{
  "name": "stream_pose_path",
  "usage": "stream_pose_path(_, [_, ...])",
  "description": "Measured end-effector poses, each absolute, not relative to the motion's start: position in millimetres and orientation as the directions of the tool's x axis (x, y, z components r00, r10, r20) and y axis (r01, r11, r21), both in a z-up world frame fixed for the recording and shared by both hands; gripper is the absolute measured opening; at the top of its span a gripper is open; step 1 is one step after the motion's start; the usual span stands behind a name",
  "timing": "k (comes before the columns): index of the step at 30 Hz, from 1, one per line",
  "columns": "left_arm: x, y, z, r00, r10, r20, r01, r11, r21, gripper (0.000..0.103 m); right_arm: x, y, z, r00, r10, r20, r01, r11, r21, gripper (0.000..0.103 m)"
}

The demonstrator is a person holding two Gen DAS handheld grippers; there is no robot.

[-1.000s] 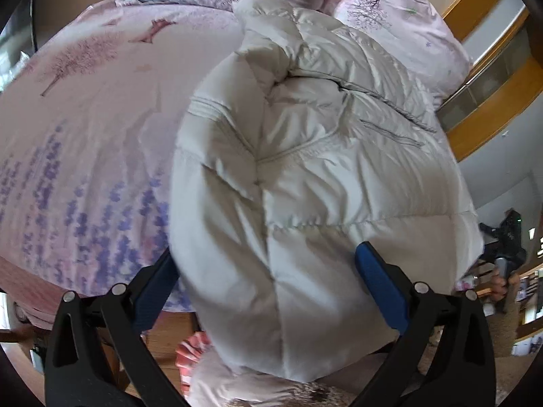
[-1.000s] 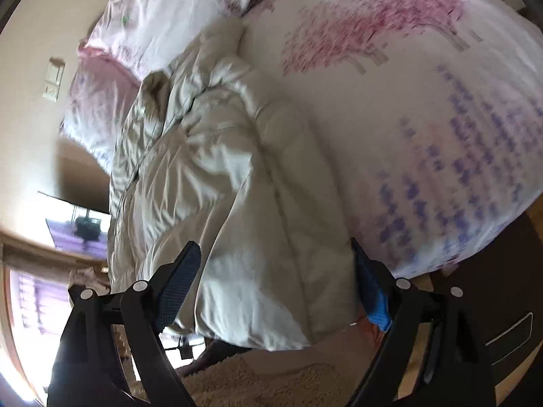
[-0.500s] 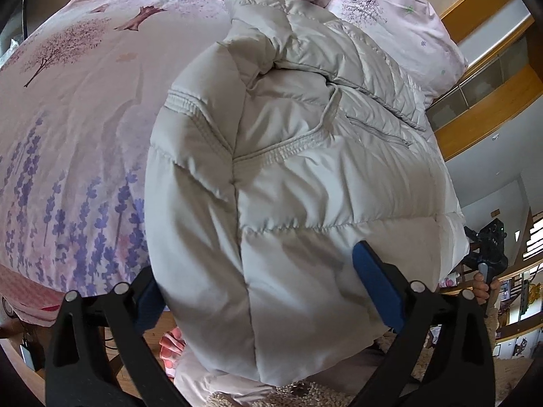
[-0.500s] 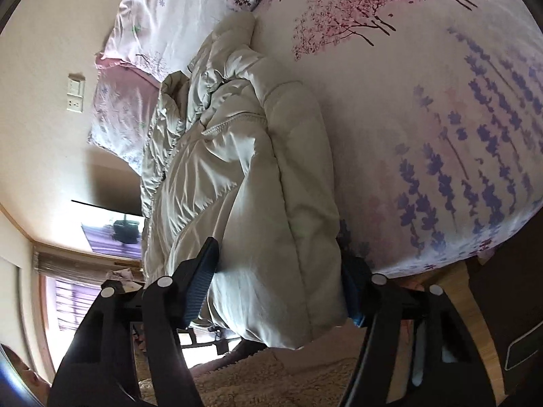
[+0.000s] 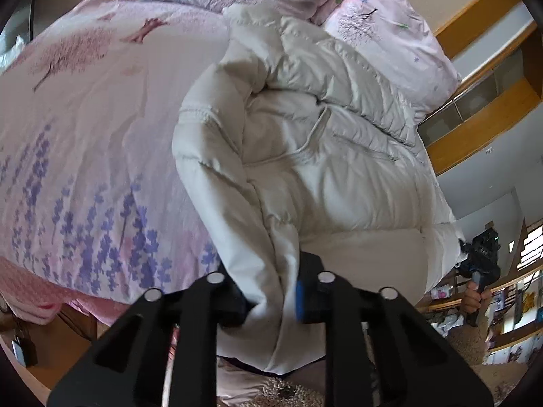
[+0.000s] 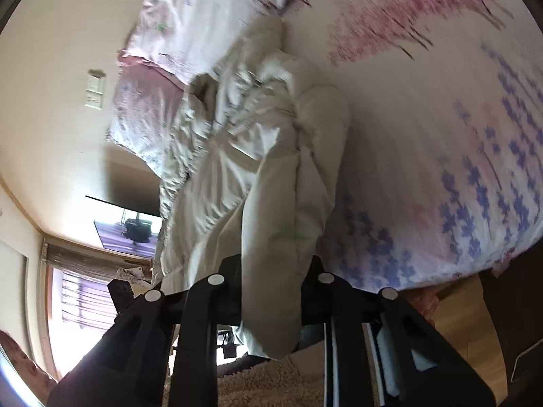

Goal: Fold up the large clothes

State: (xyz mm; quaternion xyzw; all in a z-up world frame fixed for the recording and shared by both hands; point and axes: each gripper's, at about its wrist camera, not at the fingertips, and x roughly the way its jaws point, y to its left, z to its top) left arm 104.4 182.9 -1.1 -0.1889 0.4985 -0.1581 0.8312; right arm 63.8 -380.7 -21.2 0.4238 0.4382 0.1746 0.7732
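Early stage: left gripper (image 5: pixel 271 300) and right gripper (image 6: pixel 271 300) jaws closing on padded coat (image 5: pixel 325 156) hem at bed (image 5: pixel 85 129) edge; folding still ahead.

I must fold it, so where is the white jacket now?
The jacket lies on the flowered bedspread, below the pillows; its near hem hangs over the bed's edge.

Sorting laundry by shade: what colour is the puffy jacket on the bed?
Off-white, cream-beige; the jacket shows best in the left wrist view.
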Motion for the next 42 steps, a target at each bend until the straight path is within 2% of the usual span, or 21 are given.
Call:
stream_pose_path(10, [116.5,188.1,47.6,0.58,-0.456,-0.675,0.123,0.868,-0.481,0.014,74.2,-362.9,39.5,0.687,0.584,-0.433,-0.043,0.627,0.778,0.016])
stream_pose_path(19, [150.0,180.8,99.5,0.705,-0.359,-0.611,0.136,0.915,-0.38,0.014,105.1,-342.4,95.3,0.793,0.461,-0.398,-0.122,0.761,0.638,0.016])
stream_pose_path(24, [193.5,174.1,117.0,0.747,-0.261,-0.611,0.066,0.944,-0.323,0.014,145.5,-330.8,122.7,0.839,0.39,-0.381,-0.113,0.809,0.577,0.016])
stream_pose_path(34, [289.8,151.5,119.8,0.738,-0.126,-0.663,-0.029,0.975,-0.218,0.014,233.4,-327.2,128.8,0.841,0.299,-0.452,0.003,0.832,0.555,0.016])
stream_pose_path(42, [350.7,137.6,95.0,0.693,-0.042,-0.72,-0.097,0.984,-0.151,0.015,306.6,-340.8,90.3,0.769,0.223,-0.599,0.203,0.804,0.56,0.017])
